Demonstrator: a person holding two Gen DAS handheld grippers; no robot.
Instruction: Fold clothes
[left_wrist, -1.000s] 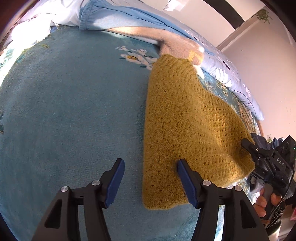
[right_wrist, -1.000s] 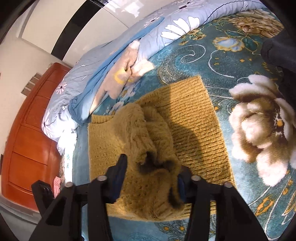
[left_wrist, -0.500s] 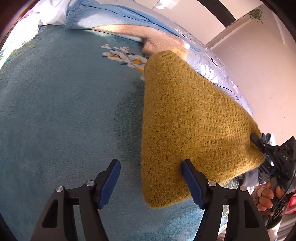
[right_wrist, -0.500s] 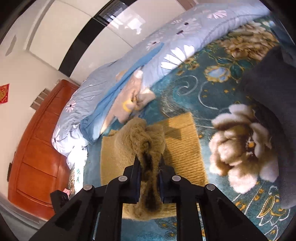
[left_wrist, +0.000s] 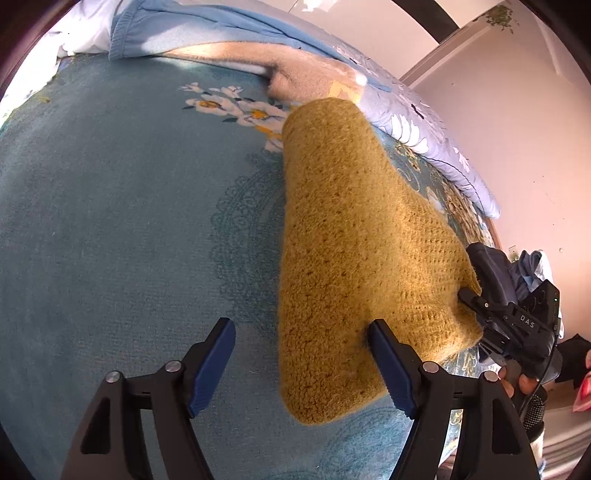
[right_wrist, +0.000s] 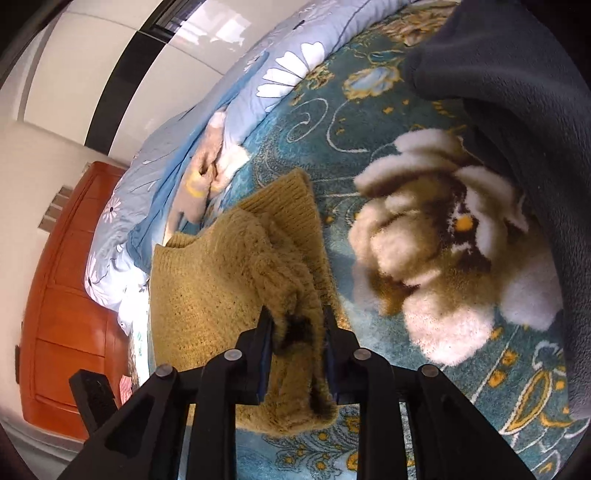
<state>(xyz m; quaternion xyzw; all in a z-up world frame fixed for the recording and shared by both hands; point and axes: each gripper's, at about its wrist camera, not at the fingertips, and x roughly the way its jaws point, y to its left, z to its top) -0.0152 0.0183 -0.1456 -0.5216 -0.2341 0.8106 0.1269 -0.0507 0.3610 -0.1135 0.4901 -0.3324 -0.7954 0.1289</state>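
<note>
A mustard-yellow knitted sweater (left_wrist: 351, 240) lies on the teal floral bedspread (left_wrist: 129, 221). My left gripper (left_wrist: 301, 363) is open and empty, low over the sweater's near left edge, with its right finger against the knit. My right gripper (right_wrist: 297, 354) is shut on a bunched edge of the sweater (right_wrist: 229, 295) and holds it lifted and pulled over the rest of the garment. The right gripper also shows in the left wrist view (left_wrist: 476, 299), pinching the sweater's right side.
A blue floral quilt (right_wrist: 258, 96) and a beige blanket (left_wrist: 295, 70) lie bunched along the bed's far side. A dark grey garment (right_wrist: 517, 92) lies at the right. An orange wooden wardrobe (right_wrist: 66, 314) stands beyond the bed.
The right gripper closed on the sweater's edge, lifted it and carried it across the garment. The left gripper stayed open and shifted slightly.
</note>
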